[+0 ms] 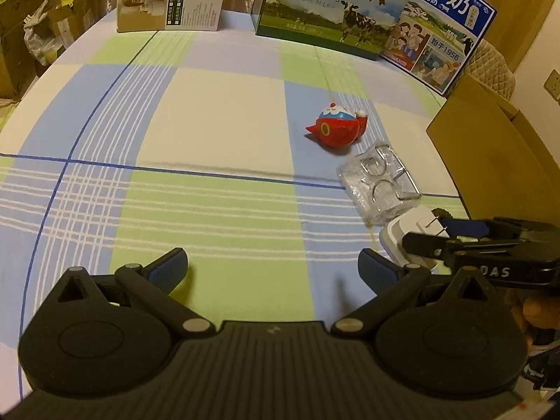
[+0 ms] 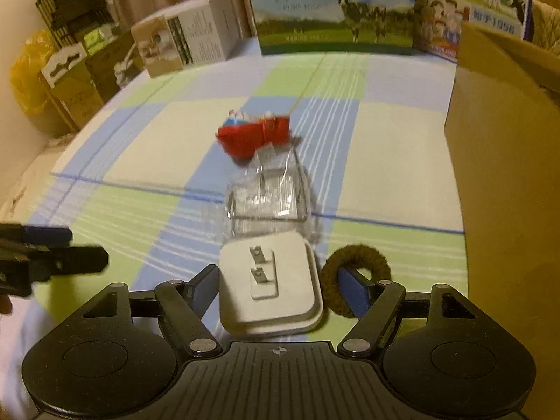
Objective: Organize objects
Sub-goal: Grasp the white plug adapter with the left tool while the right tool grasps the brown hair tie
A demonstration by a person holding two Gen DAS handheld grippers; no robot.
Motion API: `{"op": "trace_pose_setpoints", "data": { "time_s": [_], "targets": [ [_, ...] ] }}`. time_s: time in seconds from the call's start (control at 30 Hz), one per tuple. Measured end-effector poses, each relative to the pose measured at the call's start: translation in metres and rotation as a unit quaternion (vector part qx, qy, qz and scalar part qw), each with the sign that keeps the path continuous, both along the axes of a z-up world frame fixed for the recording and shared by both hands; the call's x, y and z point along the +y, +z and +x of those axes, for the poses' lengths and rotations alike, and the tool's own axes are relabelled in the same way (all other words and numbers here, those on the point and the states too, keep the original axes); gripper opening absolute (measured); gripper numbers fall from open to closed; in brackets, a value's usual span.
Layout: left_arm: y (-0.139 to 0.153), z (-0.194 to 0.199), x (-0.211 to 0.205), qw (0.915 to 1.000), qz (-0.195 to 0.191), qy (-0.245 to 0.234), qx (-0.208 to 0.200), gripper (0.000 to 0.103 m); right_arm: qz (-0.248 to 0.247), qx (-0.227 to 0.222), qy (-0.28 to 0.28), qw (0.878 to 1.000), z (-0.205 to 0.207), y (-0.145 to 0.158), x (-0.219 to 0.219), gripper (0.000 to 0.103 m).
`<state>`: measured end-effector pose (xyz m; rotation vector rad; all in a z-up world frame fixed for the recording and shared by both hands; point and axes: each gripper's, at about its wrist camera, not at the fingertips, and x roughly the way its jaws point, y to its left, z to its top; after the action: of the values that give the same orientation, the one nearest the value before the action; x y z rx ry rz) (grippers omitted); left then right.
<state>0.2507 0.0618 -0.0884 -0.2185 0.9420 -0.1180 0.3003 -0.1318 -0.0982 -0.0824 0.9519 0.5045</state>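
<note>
Item: white square plug adapter [image 2: 271, 285], 2 prongs up, between the spread, not-yet-gripping jaws of the right gripper [image 2: 276, 288]. Left gripper [image 1: 273, 273]: released, empty, further left.

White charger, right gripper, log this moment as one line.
right gripper: open, astride white charger, prongs up | left gripper: open, nothing between | hair tie: beside charger

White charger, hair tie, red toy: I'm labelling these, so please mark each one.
white charger [image 2: 269, 290]: right wrist view, top face by the prongs.
hair tie [image 2: 332, 262]: right wrist view, left rim.
red toy [image 1: 337, 129]: left wrist view, red body.
</note>
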Motion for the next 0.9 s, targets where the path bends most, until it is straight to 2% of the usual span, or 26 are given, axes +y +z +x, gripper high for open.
{"op": "trace_pose_setpoints", "data": {
  "time_s": [0.07, 0.23, 0.37, 0.53, 0.67, 0.9],
  "targets": [
    [0.001, 0.000, 0.000, 1.0000, 0.000, -0.001, -0.002, 0.102, 0.009, 0.008, 0.002, 1.000, -0.003, 0.001, 0.001, 0.072],
    [0.004, -0.002, 0.005, 1.0000, 0.000, 0.003, -0.004, 0.102, 0.083, 0.057, 0.007, 0.995, -0.010, 0.002, 0.008, 0.072],
    [0.010, -0.005, 0.018, 0.9997, 0.011, 0.017, -0.013, 0.102, 0.103, 0.066, 0.072, 0.990, -0.022, 0.003, 0.030, 0.072],
    [0.011, -0.008, 0.031, 0.9994, 0.015, 0.031, -0.011, 0.102, 0.056, 0.028, 0.108, 0.992, -0.039, 0.010, 0.038, 0.072],
    [0.010, -0.008, 0.026, 0.9999, -0.002, 0.011, -0.007, 0.102, 0.007, 0.004, 0.109, 0.994, -0.050, 0.008, 0.032, 0.072],
    [0.010, -0.009, 0.011, 0.9995, -0.014, -0.025, -0.014, 0.102, -0.006, -0.019, 0.078, 0.997, -0.047, 0.009, 0.020, 0.070]
  ]
}}
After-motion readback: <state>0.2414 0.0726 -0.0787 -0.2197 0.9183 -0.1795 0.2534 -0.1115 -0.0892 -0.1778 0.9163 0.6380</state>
